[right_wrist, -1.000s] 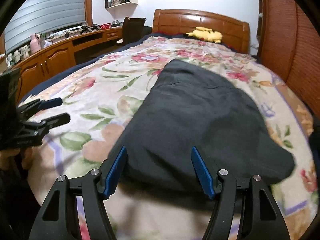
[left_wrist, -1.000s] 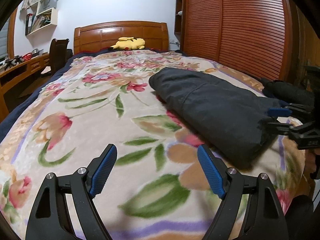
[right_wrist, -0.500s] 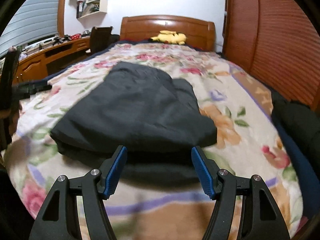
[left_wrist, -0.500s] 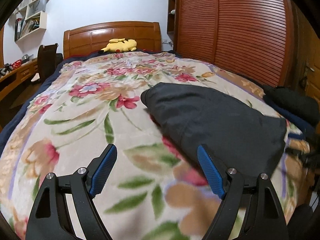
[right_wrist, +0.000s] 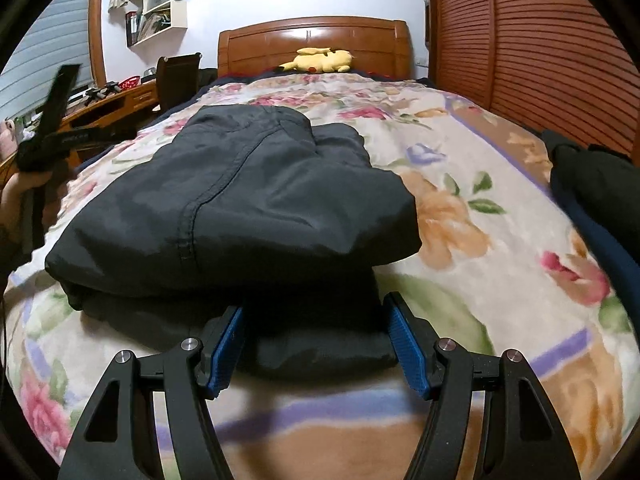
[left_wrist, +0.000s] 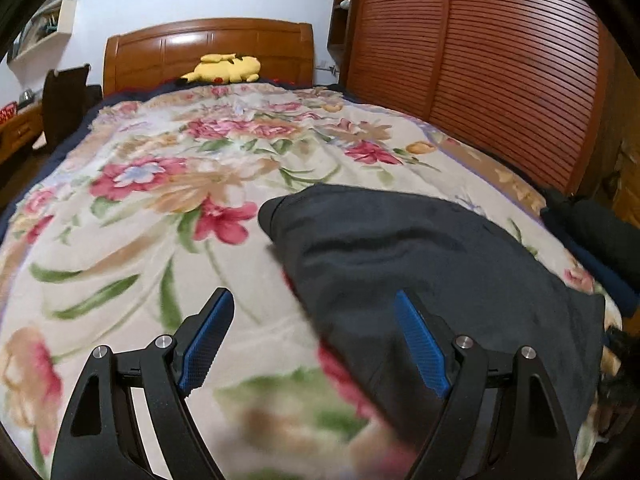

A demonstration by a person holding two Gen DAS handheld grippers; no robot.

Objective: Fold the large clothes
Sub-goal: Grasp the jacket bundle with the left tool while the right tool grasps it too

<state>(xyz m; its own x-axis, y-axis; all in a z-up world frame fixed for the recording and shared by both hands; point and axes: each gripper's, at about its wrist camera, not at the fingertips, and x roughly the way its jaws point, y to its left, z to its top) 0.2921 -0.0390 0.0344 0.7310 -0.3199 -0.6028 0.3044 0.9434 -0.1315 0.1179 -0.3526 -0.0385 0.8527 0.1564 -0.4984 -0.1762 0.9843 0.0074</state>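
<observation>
A dark grey folded garment (right_wrist: pixel 248 200) lies on the floral blanket (right_wrist: pixel 460 184) near the foot of the bed. It also shows in the left wrist view (left_wrist: pixel 440 264), at the right. My right gripper (right_wrist: pixel 314 324) is open, its blue pads on either side of the garment's near lower layer. My left gripper (left_wrist: pixel 312 320) is open and empty, above the garment's left edge and the blanket (left_wrist: pixel 160 200). The left gripper also shows in the right wrist view (right_wrist: pixel 52 128), held in a hand at the far left.
A yellow plush toy (left_wrist: pixel 224 69) lies by the wooden headboard (left_wrist: pixel 208 48). Wooden slatted wardrobe doors (left_wrist: pixel 480 60) run along the right side. Another dark bundle of clothes (right_wrist: pixel 592 184) sits at the bed's right edge. A desk and chair (right_wrist: pixel 176 76) stand to the left.
My right gripper has swung to the foot end of the garment and closed in on its near layer. My left gripper has moved forward and right, over the garment's left edge.
</observation>
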